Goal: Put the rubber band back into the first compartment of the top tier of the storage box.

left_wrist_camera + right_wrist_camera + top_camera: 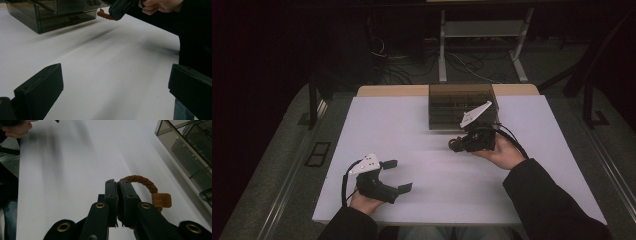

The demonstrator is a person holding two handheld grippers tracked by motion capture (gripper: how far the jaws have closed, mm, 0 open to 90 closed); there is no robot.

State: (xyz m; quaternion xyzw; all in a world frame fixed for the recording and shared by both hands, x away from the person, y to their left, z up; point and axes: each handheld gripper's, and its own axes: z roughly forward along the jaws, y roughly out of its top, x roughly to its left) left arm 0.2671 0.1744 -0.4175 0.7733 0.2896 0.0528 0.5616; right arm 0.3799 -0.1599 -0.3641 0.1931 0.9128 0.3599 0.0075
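The white table (412,150) carries a smoked, transparent drawer organiser (462,105) at its far centre edge; the drawers and their handles are visible through its walls in the gripper views. The right claw (458,144) is held above the table just in front of the organiser, near its right half, gripped by the person's right hand (504,152), with a grey three-cornered plate (475,114) tilted up on top and a black cable (517,142) trailing toward the sleeve. In the right gripper view the two black jaws stand pressed together on a brown braided cord loop (141,181), which arches out to the right of the jaws and carries a small tan tag (161,200) with printed lettering; the lettering is reversed and only partly legible. The same cord loop appears in the left gripper view as a short brown twisted piece projecting from the tip of the right claw, clear of the table surface. The left claw (398,175) sits at the near left of the table, held by the left hand (364,202) close to the table's near edge. Its jaws are spread wide apart and hold nothing; bare table surface lies between them in the left gripper view. The two claws are well apart.
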